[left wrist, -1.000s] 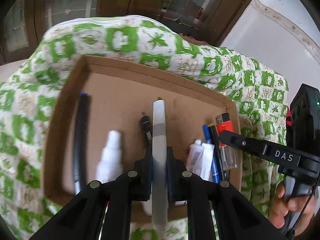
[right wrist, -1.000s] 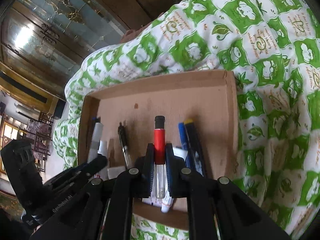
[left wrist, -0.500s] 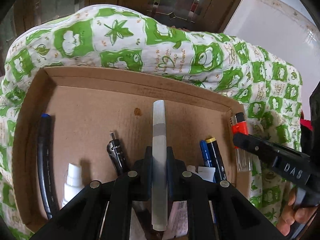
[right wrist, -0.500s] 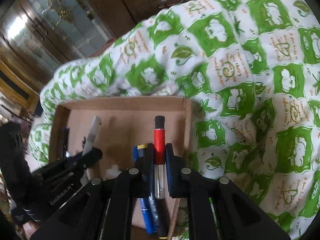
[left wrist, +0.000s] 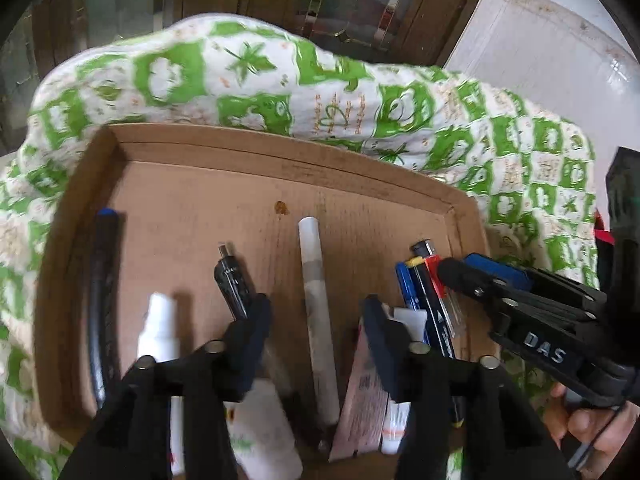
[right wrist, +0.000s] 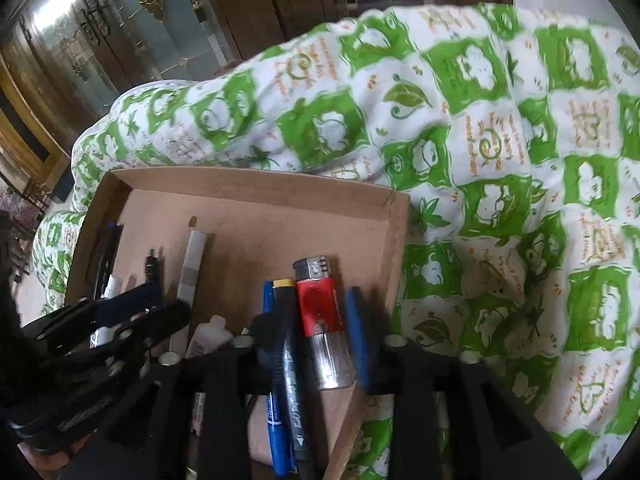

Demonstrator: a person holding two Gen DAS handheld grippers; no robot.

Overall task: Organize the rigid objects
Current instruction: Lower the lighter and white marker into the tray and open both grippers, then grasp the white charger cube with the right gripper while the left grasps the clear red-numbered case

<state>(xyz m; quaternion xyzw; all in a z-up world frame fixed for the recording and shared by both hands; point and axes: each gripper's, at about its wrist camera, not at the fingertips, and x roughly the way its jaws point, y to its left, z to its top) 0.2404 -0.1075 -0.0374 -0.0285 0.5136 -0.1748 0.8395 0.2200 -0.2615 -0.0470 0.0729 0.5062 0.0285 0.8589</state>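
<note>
A shallow cardboard tray (left wrist: 280,140) rests on a green-and-white cloth. My left gripper (left wrist: 314,312) hangs over the tray's near half, its jaws opening. A white and grey marker (left wrist: 320,344) lies on the tray floor between them, and the pads are clear of it. My right gripper (right wrist: 310,320) is at the tray's (right wrist: 248,184) right side, jaws opening too. A red lighter (right wrist: 320,308) lies between its fingers, free of the pads. The lighter sits beside a blue pen (right wrist: 276,400) and a yellow-capped black marker (right wrist: 292,380).
A long black pen with a blue tip (left wrist: 105,300), a white spray bottle (left wrist: 158,328) and a short black pen (left wrist: 232,280) lie in the tray's left half. A pink sachet (left wrist: 364,392) and small white bottles lie at the near edge. Wooden glass-fronted cabinets (right wrist: 120,20) stand behind.
Both grippers have gone from shut to open. The left one has let the white marker down onto the tray floor, and the right one has released the red lighter beside the pens.
</note>
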